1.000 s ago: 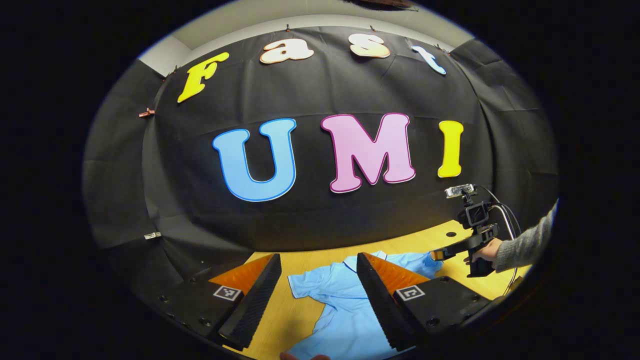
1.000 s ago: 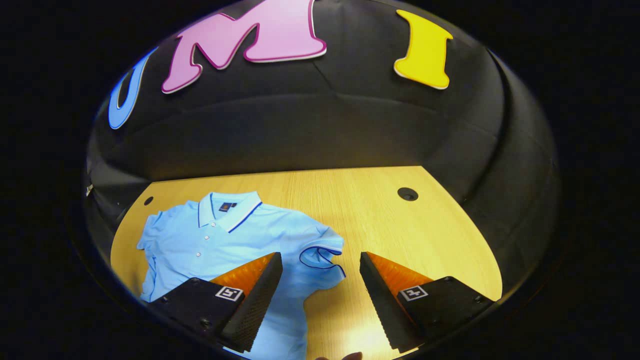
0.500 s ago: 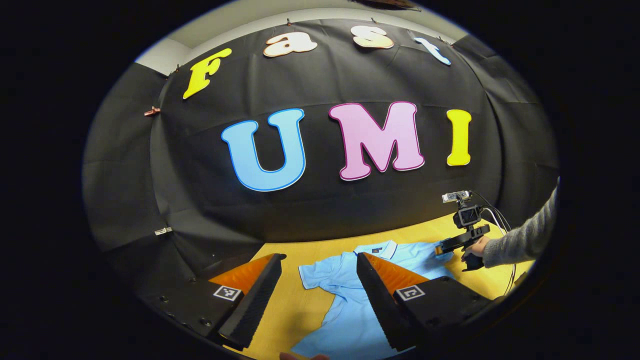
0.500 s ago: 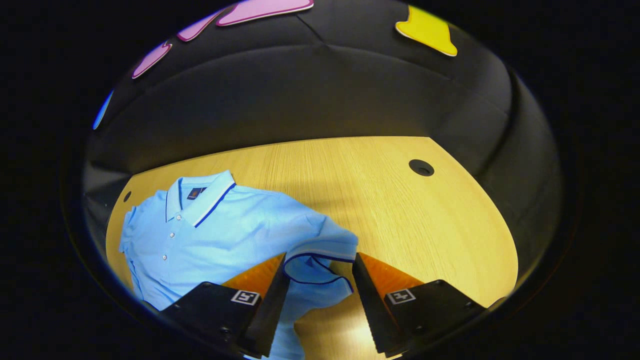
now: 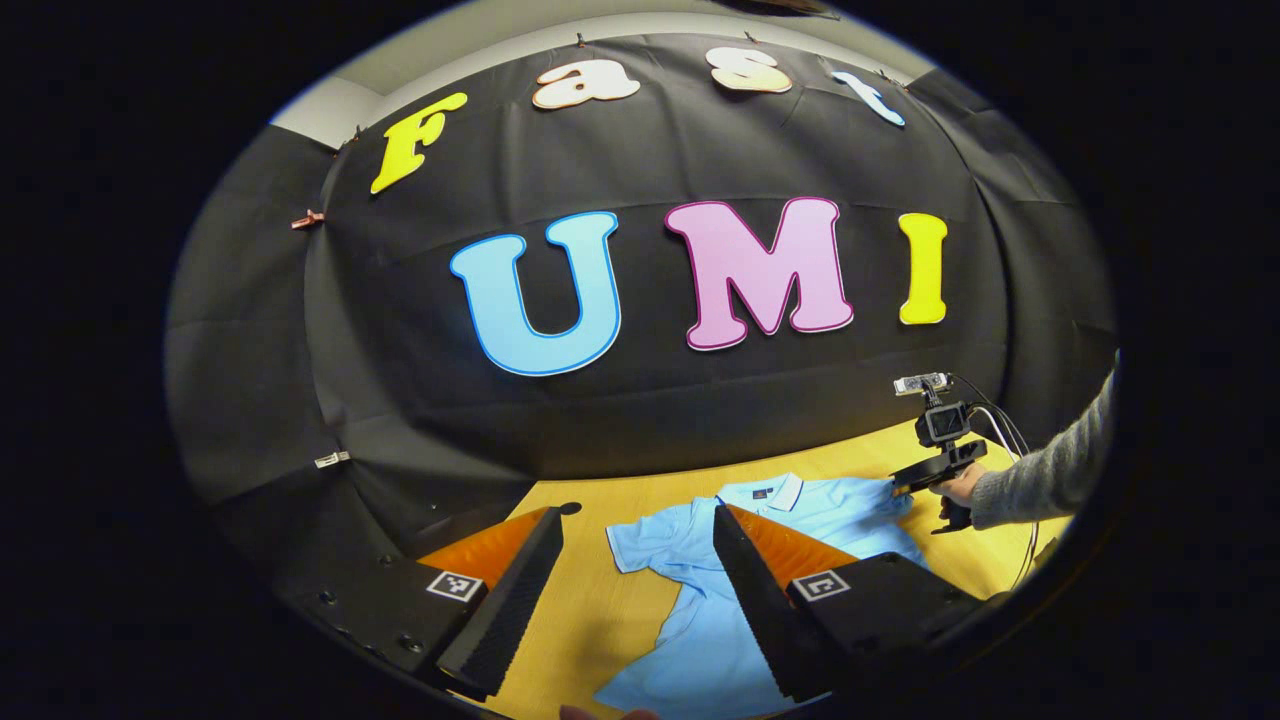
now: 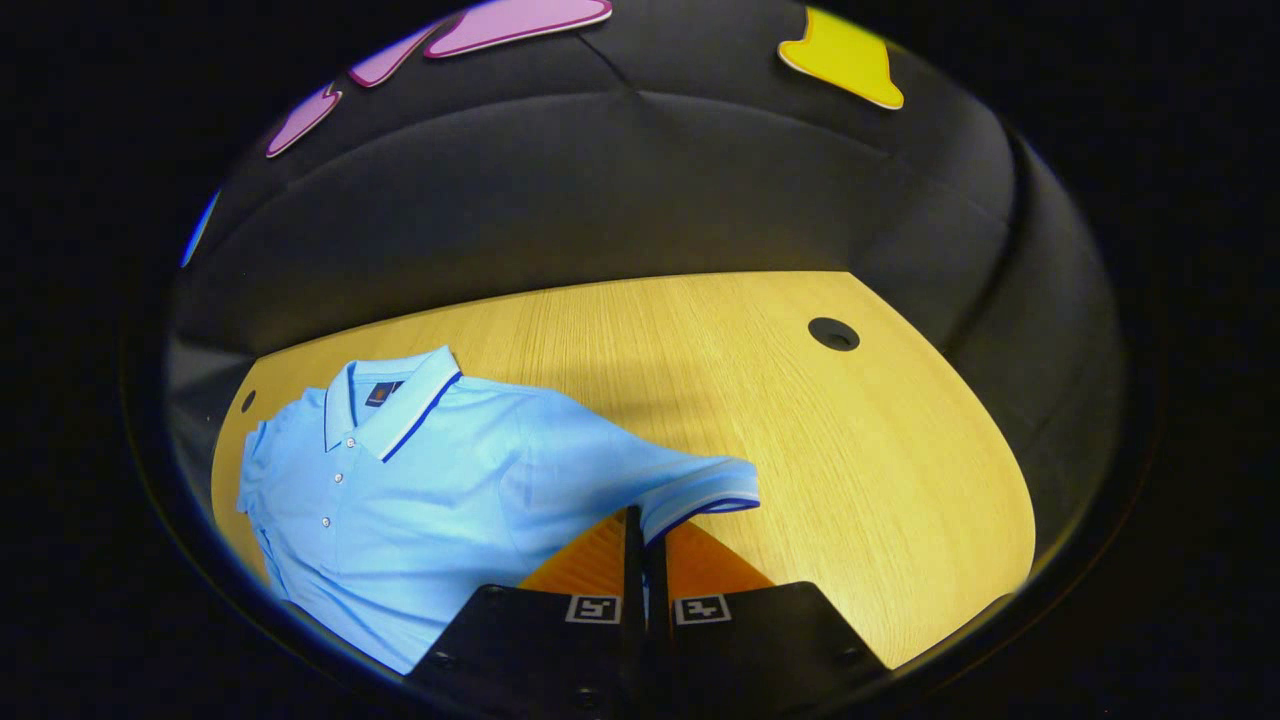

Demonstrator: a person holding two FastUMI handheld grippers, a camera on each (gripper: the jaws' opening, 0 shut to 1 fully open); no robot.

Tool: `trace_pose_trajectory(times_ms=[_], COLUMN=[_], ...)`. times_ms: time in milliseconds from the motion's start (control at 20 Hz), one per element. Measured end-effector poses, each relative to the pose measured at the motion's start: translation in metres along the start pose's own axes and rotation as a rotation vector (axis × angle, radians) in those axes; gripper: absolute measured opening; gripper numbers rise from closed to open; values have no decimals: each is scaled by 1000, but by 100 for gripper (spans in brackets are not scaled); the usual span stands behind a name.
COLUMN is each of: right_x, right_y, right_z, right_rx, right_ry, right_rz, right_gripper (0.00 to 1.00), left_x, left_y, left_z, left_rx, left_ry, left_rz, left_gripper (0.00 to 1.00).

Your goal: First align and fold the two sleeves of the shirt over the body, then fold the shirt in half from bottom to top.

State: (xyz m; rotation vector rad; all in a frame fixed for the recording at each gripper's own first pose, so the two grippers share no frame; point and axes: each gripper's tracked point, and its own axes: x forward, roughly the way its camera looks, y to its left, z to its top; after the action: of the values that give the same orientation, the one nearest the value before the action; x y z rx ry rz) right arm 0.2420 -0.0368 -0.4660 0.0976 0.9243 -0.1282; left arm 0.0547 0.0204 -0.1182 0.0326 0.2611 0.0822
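Black gripper bodies, each finger base tagged with a small square black-and-white marker [image 5: 455,586] and dotted with screws [image 5: 403,642]. Grey knit sleeve [image 5: 1050,478] at 3 o'clock in the left gripper view, cables [image 5: 1008,432] looping behind the far unit.

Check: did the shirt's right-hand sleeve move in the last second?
Yes. The sleeve, now pinched in the right gripper, is pulled outward toward the table hole.

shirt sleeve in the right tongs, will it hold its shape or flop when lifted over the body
Likely floppy: the sleeve already sags in a soft curve from the shoulder to the shut right tongs. Probably light, since the thin knit shirt drapes flat on the table. It may drag the shoulder along, so the body could shift.
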Motion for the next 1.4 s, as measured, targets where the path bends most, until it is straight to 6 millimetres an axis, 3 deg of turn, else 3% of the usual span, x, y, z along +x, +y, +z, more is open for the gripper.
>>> trace_pose_trajectory(times_ms=[200, 350, 400, 500, 850, 1100, 1400], right_x=[-21, -35, -45, -57, -69, -63, -51], right_y=[26, 68, 95, 141, 230, 263, 270], right_z=[27, 34, 35, 28, -10, -42, -64], right_rx=[-7, -55, -77, -128, -229, -289, -324], right_ry=[-79, -104, -108, -106, -44, 11, 61], right_rz=[63, 141, 187, 259, 372, 399, 383], right_gripper=[5, 5, 5, 5, 4, 5, 5], left_x=[0, -3, -5, -8, -18, -31, -35], left_y=[8, 14, 19, 28, 54, 70, 81], left_z=[0, -3, -5, -6, -15, -23, -32], left_rx=[-2, -6, -9, -12, -20, -31, -43], left_ry=[1, 4, 4, 5, 22, 36, 52], left_rz=[2, 8, 13, 24, 75, 119, 143], left_gripper=[96, 96, 96, 96, 96, 96, 96])
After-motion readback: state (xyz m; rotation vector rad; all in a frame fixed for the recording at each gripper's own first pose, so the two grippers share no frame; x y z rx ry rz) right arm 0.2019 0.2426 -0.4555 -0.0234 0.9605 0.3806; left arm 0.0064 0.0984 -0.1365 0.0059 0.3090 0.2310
